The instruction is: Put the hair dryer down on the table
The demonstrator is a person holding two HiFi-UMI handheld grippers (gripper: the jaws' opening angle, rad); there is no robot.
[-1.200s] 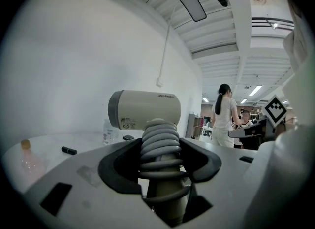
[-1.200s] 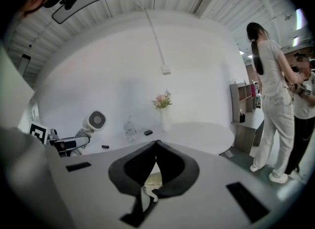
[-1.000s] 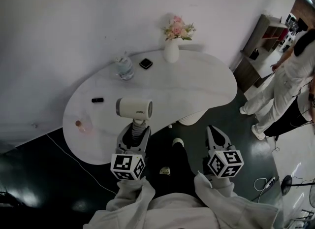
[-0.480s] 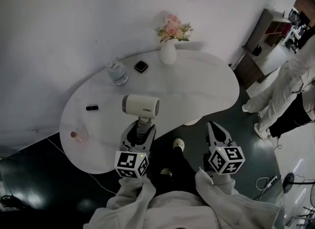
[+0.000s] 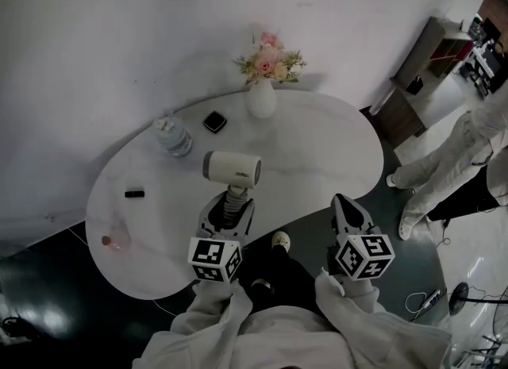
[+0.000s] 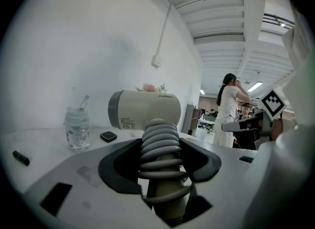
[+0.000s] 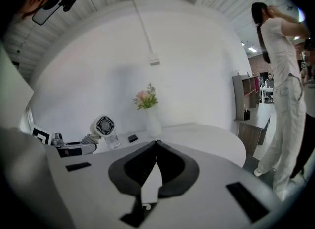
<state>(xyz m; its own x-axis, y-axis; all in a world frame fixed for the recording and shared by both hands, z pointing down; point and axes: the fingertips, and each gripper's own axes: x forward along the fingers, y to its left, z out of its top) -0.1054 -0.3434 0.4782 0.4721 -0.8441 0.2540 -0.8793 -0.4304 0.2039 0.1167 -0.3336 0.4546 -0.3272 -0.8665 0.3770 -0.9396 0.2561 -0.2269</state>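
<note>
A cream hair dryer (image 5: 232,168) with a grey ribbed handle is held upright above the white table (image 5: 317,141). My left gripper (image 5: 228,207) is shut on that handle, its barrel lying crosswise over the jaws. In the left gripper view the ribbed handle (image 6: 158,142) fills the gap between the dark pads, and the barrel (image 6: 142,110) sits above them. My right gripper (image 5: 349,215) hangs off the table's front edge, shut and empty. In the right gripper view its jaw tips (image 7: 156,145) meet, and the hair dryer (image 7: 102,126) shows at the far left.
On the table stand a white vase of pink flowers (image 5: 262,98), a small water bottle (image 5: 173,137), a black square box (image 5: 213,121), a small black stick (image 5: 134,194) and a pinkish item (image 5: 111,240). People in white (image 5: 468,153) stand right, near a shelf (image 5: 421,66).
My left gripper has carried the hair dryer a little forward over the table's middle, still upright. The head view has shifted. The right gripper stays shut at the front edge.
</note>
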